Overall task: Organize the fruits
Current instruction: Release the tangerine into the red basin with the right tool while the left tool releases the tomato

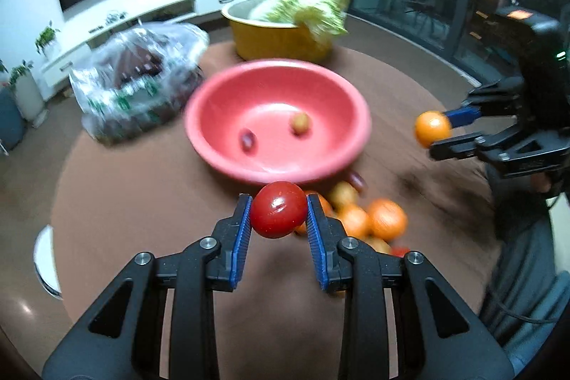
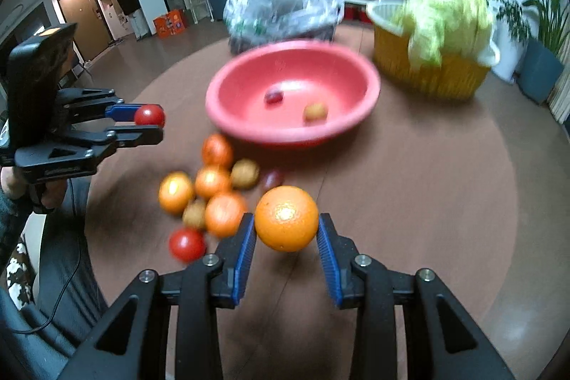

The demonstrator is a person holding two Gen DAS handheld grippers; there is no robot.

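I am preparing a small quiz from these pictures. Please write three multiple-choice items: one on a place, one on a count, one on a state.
1. Where does the loose fruit pile lie?
A. in the yellow tub
B. on the table beside the pink bowl
C. inside the plastic bag

2. How many fruits are in the pink bowl?
A. none
B. two
C. five

3. What does the left claw hold?
A. a tomato
B. an orange
C. nothing

Answers:
1 B: the pile rests on the table, next to the pink bowl.
2 B: two small fruits show inside.
3 A: the left claw grips the tomato.
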